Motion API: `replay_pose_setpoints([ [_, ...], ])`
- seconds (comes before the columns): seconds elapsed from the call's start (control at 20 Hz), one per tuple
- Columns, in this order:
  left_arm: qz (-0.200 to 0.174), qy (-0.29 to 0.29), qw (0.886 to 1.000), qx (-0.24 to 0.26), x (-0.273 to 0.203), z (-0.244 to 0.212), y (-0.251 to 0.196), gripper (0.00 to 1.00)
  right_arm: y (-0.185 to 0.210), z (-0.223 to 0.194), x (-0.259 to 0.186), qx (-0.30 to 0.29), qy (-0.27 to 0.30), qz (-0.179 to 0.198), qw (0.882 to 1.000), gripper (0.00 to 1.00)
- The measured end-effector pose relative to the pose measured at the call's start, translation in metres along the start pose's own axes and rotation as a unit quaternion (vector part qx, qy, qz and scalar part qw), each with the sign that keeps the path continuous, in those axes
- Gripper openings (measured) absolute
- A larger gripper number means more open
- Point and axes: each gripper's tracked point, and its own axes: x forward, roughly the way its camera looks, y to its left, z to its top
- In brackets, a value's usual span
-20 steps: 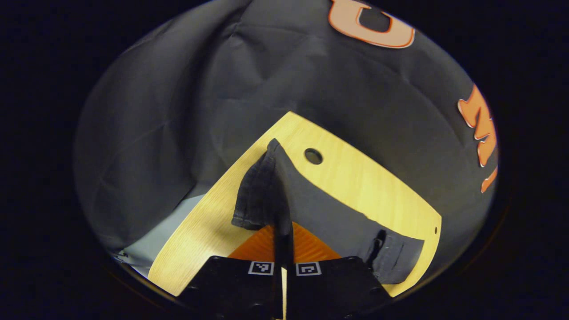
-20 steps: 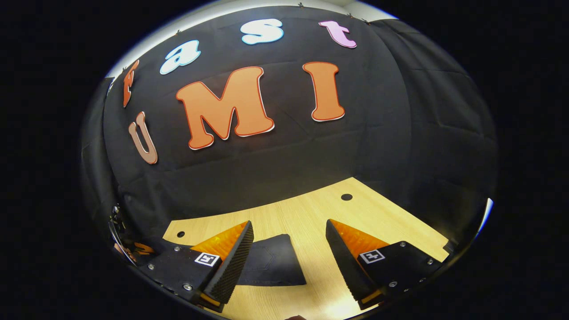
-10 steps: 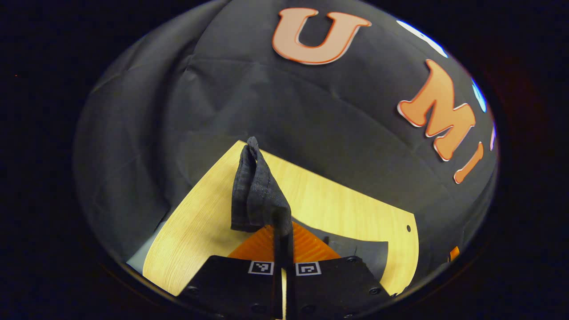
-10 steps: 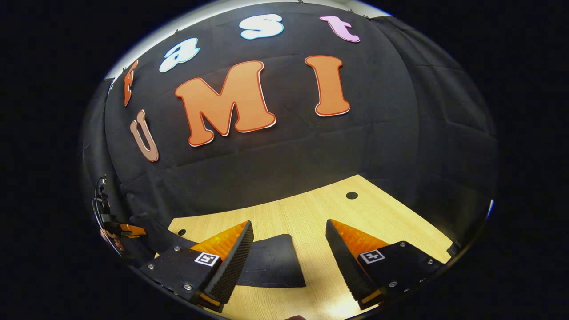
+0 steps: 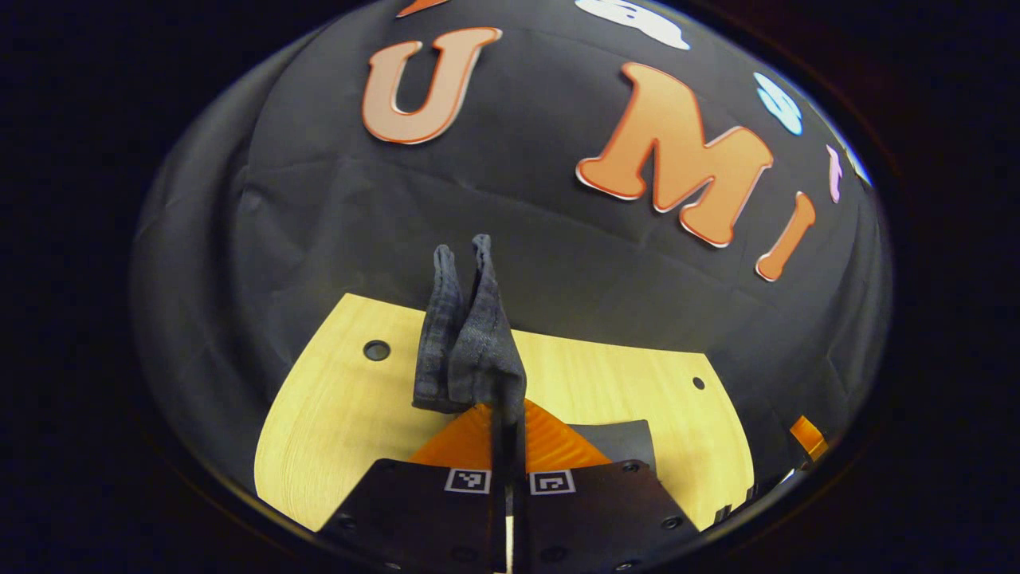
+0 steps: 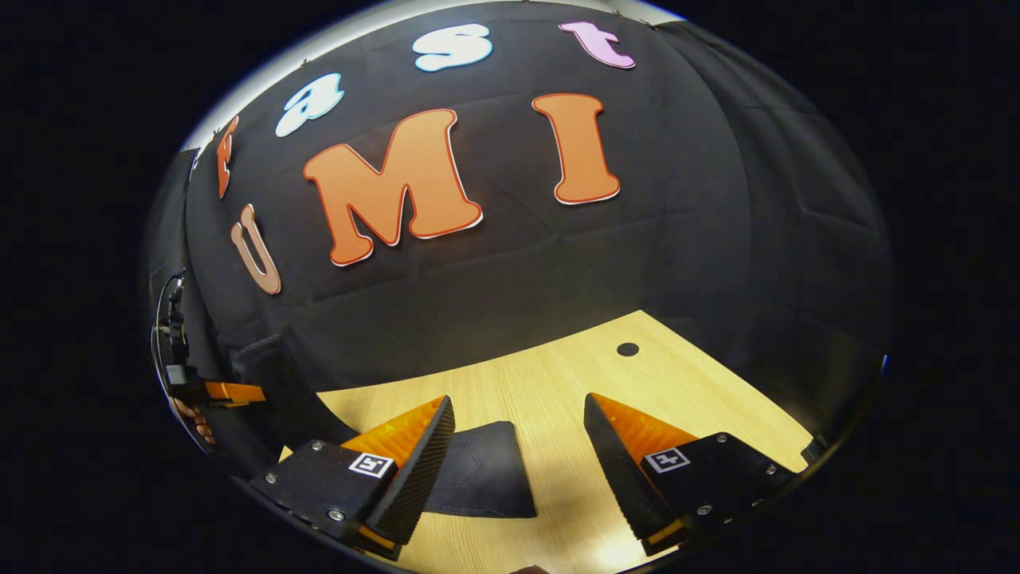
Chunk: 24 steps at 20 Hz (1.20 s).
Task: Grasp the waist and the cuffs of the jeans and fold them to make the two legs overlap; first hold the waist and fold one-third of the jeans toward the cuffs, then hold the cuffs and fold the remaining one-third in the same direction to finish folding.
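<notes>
Denim, dark and soft: the jeans (image 5: 466, 343) rise in a bunched double fold out of my left gripper (image 5: 508, 430), whose fingers are pressed together on the cloth. In the left gripper view this held end stands at 12 o'clock from the fingertips, above the table (image 5: 343, 414); more of the garment lies flat at 4 o'clock. I cannot tell whether the pinched end is cuff or waist.

In the right gripper view my right gripper (image 6: 518, 462) hangs over the table with its fingers wide apart, gripping nothing. A flat part of the jeans (image 6: 486, 478) lies on the wood between them, nearer the finger at 8 o'clock. At 9 o'clock a strip of the cloth climbs toward my left gripper (image 6: 231, 392).

Handling, as I judge it: the cloth is limp and fairly heavy, so it will sag and drag between grips, yet it is rough enough not to slip from ribbed pads. The hemmed edges and waistband are thickest and would give the firmest hold; a bite through all layers near a corner should keep the legs aligned.
</notes>
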Motion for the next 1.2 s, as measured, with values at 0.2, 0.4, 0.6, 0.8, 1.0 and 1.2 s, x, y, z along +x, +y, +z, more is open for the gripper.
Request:
replay_pose_setpoints([
  [0.2, -0.018, 0.015, 0.999, 0.026, 0.016, -0.01, -0.055, 0.04, -0.018, 0.001, 0.001, 0.001, 0.003, -0.001, 1.0, 0.99],
  [0.4, -0.036, 0.04, 0.997, 0.046, 0.024, -0.03, -0.097, 0.04, -0.045, 0.003, 0.001, 0.008, 0.005, -0.011, 1.0, 0.99],
  [0.6, -0.047, 0.058, 0.995, 0.062, 0.032, -0.05, -0.129, 0.04, -0.063, 0.002, 0.003, 0.014, 0.011, -0.013, 1.0, 1.0],
  [0.8, -0.05, 0.083, 0.992, 0.083, 0.045, -0.082, -0.156, 0.04, -0.071, -0.005, 0.007, 0.009, 0.023, -0.007, 1.0, 0.99],
  [1.0, -0.056, 0.113, 0.987, 0.104, 0.059, -0.116, -0.179, 0.04, -0.079, -0.009, 0.011, 0.003, 0.035, 0.001, 0.999, 0.99],
  [1.2, -0.061, 0.142, 0.98, 0.129, 0.067, -0.145, -0.186, 0.04, -0.089, -0.014, 0.016, -0.001, 0.046, 0.001, 0.999, 0.99],
])
